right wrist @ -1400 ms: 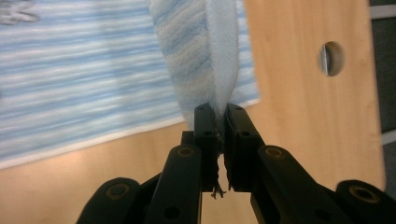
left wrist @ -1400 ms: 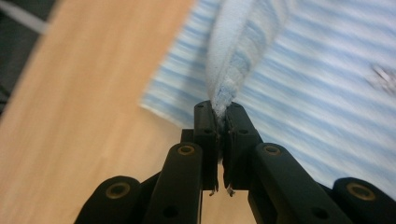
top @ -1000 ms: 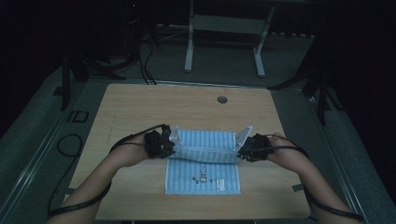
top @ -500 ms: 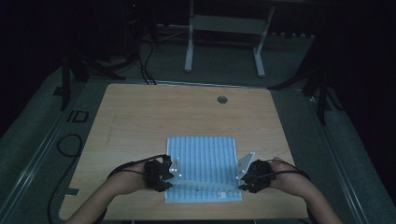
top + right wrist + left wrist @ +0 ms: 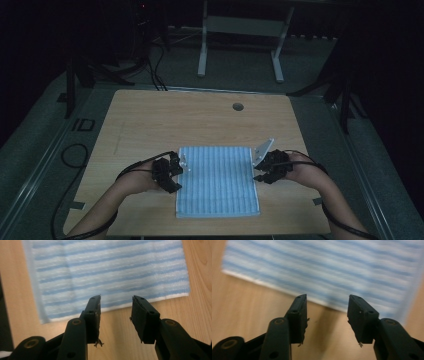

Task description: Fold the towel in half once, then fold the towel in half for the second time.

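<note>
Left tongs [image 5: 181, 167] released, jaws just been opening, nothing between them; tips at the cloth's [image 5: 217, 180] left edge. Right tongs [image 5: 259, 170] likewise released, just opening, empty, at its right edge. Cloth lies flat on table [image 5: 150, 120], near front edge, between both tongs.

Light: dim all round, the room's far edges fall off into black.
Worktop [image 5: 150, 120]: pale wood grain, rounded corners, catching most of what light there is.
Cable hole [image 5: 238, 106]: a small dark round opening near the worktop's far edge.
Floor [image 5: 240, 65]: grey-green, dull, running around the worktop on every side.
Frame [image 5: 240, 30]: a light metal stand on two legs, beyond the far edge.
Cables [image 5: 155, 65]: dark loops trailing on the floor at far left.
Stands [image 5: 75, 80]: black supports flank the worktop, details lost in shadow.
</note>
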`<state>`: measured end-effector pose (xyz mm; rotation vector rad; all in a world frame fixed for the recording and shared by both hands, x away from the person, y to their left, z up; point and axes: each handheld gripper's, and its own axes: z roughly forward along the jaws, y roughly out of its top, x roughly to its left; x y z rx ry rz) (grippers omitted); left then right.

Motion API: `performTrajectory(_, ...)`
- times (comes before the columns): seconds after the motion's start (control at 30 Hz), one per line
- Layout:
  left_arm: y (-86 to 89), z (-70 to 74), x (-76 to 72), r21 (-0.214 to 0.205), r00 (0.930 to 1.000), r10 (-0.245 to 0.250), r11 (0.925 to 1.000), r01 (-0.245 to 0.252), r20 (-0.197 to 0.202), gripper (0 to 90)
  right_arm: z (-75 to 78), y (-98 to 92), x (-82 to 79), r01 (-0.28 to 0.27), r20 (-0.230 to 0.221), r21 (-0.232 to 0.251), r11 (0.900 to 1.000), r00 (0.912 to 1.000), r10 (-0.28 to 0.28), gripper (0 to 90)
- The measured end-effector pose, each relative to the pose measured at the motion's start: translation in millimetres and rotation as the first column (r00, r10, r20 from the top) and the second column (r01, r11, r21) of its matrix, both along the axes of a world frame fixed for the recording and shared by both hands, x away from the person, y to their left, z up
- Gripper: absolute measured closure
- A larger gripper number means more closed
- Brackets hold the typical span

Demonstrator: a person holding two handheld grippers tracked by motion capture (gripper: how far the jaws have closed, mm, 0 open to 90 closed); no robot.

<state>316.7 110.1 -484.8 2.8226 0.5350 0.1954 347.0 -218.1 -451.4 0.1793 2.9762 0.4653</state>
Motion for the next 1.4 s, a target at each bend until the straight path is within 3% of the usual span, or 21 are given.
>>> performTrajectory(0.1,2.4,-2.2,11.1,0.02,0.9993,0.036,0.9991,-0.036,-0.001,45.2,-1.6,0.0,15.0,-0.001,0.01,-0.006,1.0,1.0,0.001,57.2)
performTrajectory(0.3,8.1,3.3,36.9,-0.028,0.9999,0.012,0.9995,-0.012,-0.012,38.9,-6.3,-0.3,49.9,-0.008,0.002,-0.028,0.9996,1.0,0.008,55.5)
performTrajectory(0.5,7.2,10.1,70.6,-0.03,0.9977,0.068,0.9973,-0.068,0.002,38.8,-11.2,2.1,85.2,0.023,-0.003,-0.036,0.9991,0.9997,-0.023,53.9)
performTrajectory(0.57,7.2,10.1,70.6,-0.03,0.9977,0.068,0.9973,-0.068,0.002,38.8,-12.2,2.8,88.9,0.025,-0.001,-0.036,0.9991,0.9997,-0.025,53.9)
performTrajectory(0.6,4.4,10.7,91.2,-0.025,0.9942,0.108,0.9939,-0.108,0.004,37.5,-16.8,5.9,102.2,0.041,-0.006,-0.063,0.9972,0.9991,-0.041,53.3)
performTrajectory(0.7,1.9,9.5,99.4,-0.017,0.9941,0.108,0.994,-0.108,0.011,36.5,-22.4,9.9,113.1,0.053,-0.012,-0.082,0.9952,0.9985,-0.054,53.1)
performTrajectory(0.97,-6.1,-5.5,128.9,0.017,0.9928,0.12,0.9927,-0.119,-0.006,36.6,-32.0,21.8,131.6,0.066,-0.025,-0.102,0.9926,0.9973,-0.069,53.2)
performTrajectory(1.13,-10.5,-11.8,134.7,0.017,0.992,0.126,0.9919,-0.126,-0.009,36.7,-41.8,28.4,137.8,0.063,-0.025,-0.144,0.9877,0.9974,-0.067,54.6)
performTrajectory(1.17,-12.8,-16.1,135.4,0.028,0.9923,0.122,0.992,-0.123,0.019,36.8,-45.7,30.0,139.8,0.064,-0.031,-0.154,0.9859,0.9971,-0.069,56.1)
performTrajectory(1.23,-13.2,-21.1,135.0,0.014,0.9942,0.107,0.9942,-0.107,-0.007,39.1,-49.6,30.5,140.6,0.06,-0.038,-0.159,0.9854,0.997,-0.067,56.2)
performTrajectory(1.3,-13.7,-29.0,135.8,0.047,0.9945,0.104,0.9936,-0.103,-0.016,39.1,-54.9,30.5,141.1,0.057,-0.051,-0.169,0.9839,0.9965,-0.066,57.0)
performTrajectory(1.4,-12.9,-33.1,138.4,0.044,0.993,0.116,0.9924,-0.115,-0.025,39.3,-59.5,30.5,141.3,0.059,-0.05,-0.19,0.9801,0.9963,-0.07,57.9)
